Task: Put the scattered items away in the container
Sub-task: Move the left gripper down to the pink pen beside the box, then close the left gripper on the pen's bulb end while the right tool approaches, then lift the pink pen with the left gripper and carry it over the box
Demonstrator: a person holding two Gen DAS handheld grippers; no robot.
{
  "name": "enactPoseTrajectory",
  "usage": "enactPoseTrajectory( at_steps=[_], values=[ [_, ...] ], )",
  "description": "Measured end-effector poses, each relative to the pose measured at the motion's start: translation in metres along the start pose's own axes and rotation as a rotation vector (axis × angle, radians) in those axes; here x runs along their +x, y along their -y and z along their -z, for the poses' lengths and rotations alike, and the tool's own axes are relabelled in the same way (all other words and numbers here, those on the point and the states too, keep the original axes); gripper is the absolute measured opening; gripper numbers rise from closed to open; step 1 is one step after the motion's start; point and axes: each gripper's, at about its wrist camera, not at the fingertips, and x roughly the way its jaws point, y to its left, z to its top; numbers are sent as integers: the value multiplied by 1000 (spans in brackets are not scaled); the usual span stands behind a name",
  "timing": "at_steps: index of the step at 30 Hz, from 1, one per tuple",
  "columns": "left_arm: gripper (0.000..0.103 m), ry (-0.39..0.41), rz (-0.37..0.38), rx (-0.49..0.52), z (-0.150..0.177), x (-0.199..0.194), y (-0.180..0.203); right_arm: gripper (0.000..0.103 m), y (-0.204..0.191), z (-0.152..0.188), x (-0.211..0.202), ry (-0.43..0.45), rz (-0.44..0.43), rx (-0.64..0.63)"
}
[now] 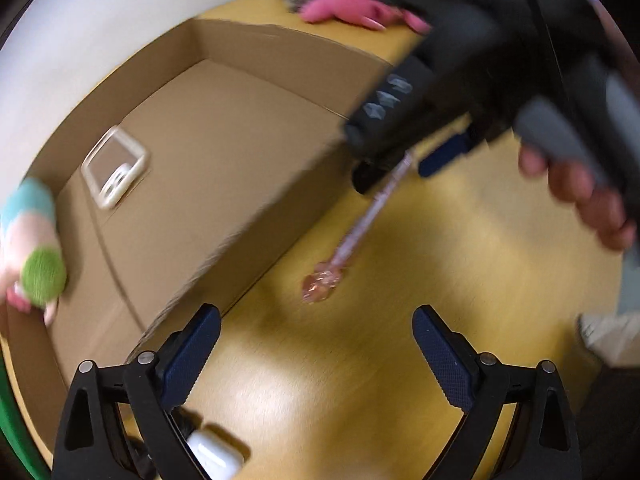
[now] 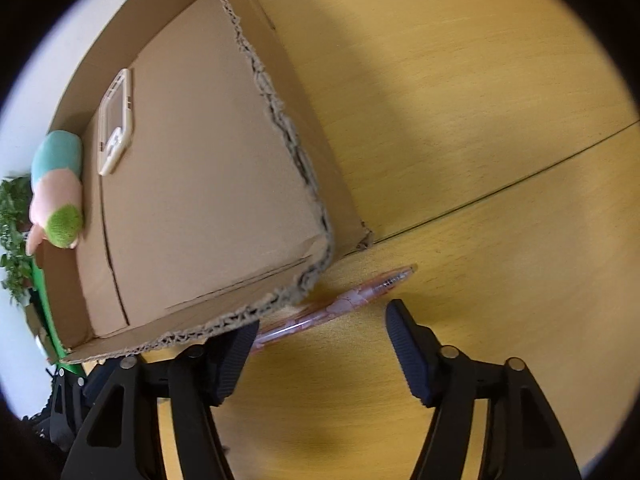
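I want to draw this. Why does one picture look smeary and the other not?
Left wrist view: smeared throughout by motion, worst on the right gripper and the pink pen. Right wrist view: sharper, the cardboard box edge crisp, a broad shadow on the table beside it; both bend round like a fishbowl.

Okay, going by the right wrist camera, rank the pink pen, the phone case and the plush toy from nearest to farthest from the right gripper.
1. Pink pen: on the table, just ahead of the right gripper.
2. Phone case: flat on the cardboard box floor, upper left.
3. Plush toy: box's far-left end; roughly level with the case, too close to call.
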Motion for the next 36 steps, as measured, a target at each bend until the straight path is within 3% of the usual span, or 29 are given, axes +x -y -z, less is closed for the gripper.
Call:
enactPoseTrajectory(
  at_steps=[6,8,11,16,24,31,36],
  values=[
    [82,-38,-5,61,-13,23,12,43,-7,4,1,6,105,-10],
    [61,-72,40,68,-15,31,15,38,-9,6,2,7,141,-12],
    [48,-77,77,49,-18,34,15,28,-11,9,2,12,183,-21],
    [23,-91,97,80,-17,29,27,25,-3,14,-1,16,132,-8],
    [21,-138,24,84,-8,18,44,17,19,30,-1,-35,-26,69],
    [21,-155,0,62,-6,4,44,16,24,37,6,-81,-94,78],
    [21,-118,-39,61,-13,-22,40,14,25,31,-4,-72,-189,109]
  ],
)
